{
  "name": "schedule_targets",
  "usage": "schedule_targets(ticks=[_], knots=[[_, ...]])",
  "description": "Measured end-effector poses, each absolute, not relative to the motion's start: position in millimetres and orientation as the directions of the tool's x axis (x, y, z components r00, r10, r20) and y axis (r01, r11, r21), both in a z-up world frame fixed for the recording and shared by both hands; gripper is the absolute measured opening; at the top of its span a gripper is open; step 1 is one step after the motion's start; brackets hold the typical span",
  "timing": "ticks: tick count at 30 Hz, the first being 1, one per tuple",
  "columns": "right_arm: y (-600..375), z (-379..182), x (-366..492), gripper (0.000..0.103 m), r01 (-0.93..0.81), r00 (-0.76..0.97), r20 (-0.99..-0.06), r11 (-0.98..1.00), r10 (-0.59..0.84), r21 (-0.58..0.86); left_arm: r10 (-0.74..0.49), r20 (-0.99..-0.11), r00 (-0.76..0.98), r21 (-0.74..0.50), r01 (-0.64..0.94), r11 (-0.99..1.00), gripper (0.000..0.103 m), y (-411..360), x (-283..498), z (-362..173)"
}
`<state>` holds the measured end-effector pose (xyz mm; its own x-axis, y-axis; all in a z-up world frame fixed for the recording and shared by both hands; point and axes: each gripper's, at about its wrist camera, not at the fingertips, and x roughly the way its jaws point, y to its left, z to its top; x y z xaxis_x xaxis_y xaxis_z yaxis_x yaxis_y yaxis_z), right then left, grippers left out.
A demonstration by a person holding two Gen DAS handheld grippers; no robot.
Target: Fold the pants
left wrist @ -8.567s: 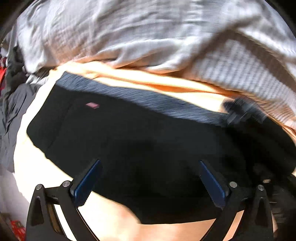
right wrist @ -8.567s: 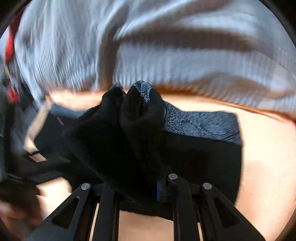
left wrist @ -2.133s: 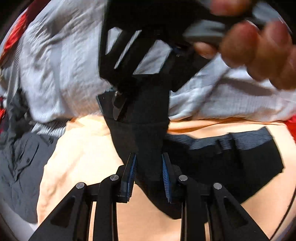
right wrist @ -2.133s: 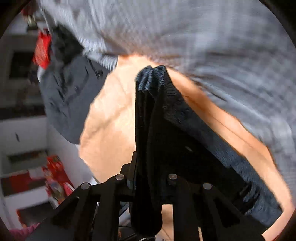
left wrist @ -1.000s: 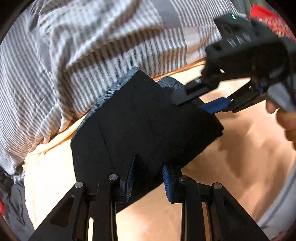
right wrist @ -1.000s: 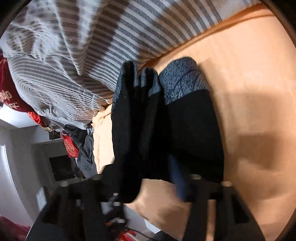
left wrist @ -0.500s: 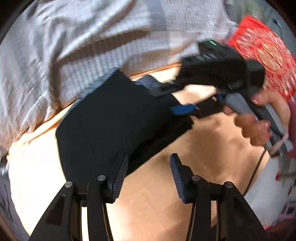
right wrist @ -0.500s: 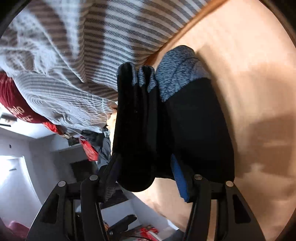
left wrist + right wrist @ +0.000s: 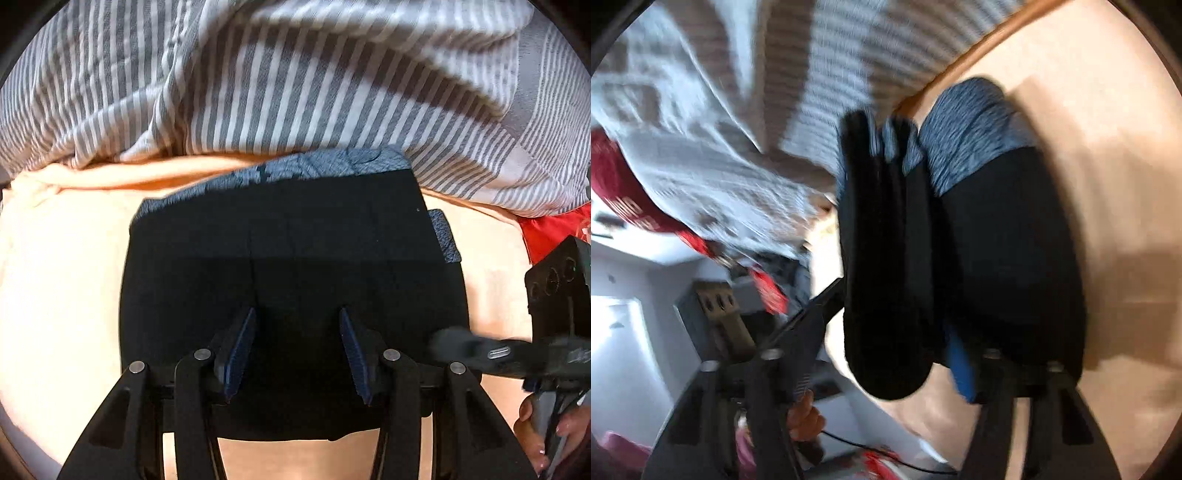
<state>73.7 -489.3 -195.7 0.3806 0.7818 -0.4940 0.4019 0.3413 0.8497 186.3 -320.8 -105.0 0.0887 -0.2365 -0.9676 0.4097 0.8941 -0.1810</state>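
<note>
The black pants (image 9: 295, 240) lie folded into a thick square on the peach sheet, with the grey-blue waistband (image 9: 314, 166) at the far edge. My left gripper (image 9: 295, 350) points down over the near half of the stack, open, with nothing pinched between its blue pads. My right gripper (image 9: 450, 341) comes in blurred at the stack's right edge. In the right wrist view the folded layers of the pants (image 9: 886, 258) fill the gap of the right gripper (image 9: 897, 332), whose jaws are closing onto them. Its left finger is partly hidden by the cloth.
A grey-and-white striped duvet (image 9: 295, 74) is bunched along the far side of the sheet (image 9: 55, 258). Something red (image 9: 546, 232) lies at the right. A person's hand (image 9: 535, 435) holds the right gripper. Beyond the bed's edge is a white room with clutter (image 9: 635, 350).
My left gripper let go of the pants, opened, and swung over the stack, now pointing down on it. The right jaws have narrowed around the stack's edge.
</note>
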Motion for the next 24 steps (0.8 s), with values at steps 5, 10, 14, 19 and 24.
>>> schedule_targets(ticks=[5,10,14,19,24], knots=[[-482,-195,67,0.015,0.432,0.415,-0.466,0.282,0.781,0.857,-0.247,-0.964,0.094,-0.186,0.423,0.887,0.049,-324,174,-101],[-481,-169,61,0.016,0.381,0.442,-0.407,0.243,0.799,0.892,-0.252,-0.956,0.150,-0.150,0.489,0.859,0.031,-335,161,-70],[-486,-146,55,0.016,0.339,0.463,-0.386,0.243,0.798,0.909,-0.269,-0.947,0.174,-0.151,0.499,0.853,0.031,-344,156,-49],[-508,-140,29,0.016,0.331,0.497,-0.376,0.230,0.782,0.915,-0.283,-0.947,0.150,-0.162,0.538,0.827,0.031,-363,142,-49],[-526,-176,3,0.016,0.425,0.481,-0.447,0.246,0.754,0.871,-0.248,-0.965,0.083,-0.164,0.545,0.822,0.031,-377,124,-85]])
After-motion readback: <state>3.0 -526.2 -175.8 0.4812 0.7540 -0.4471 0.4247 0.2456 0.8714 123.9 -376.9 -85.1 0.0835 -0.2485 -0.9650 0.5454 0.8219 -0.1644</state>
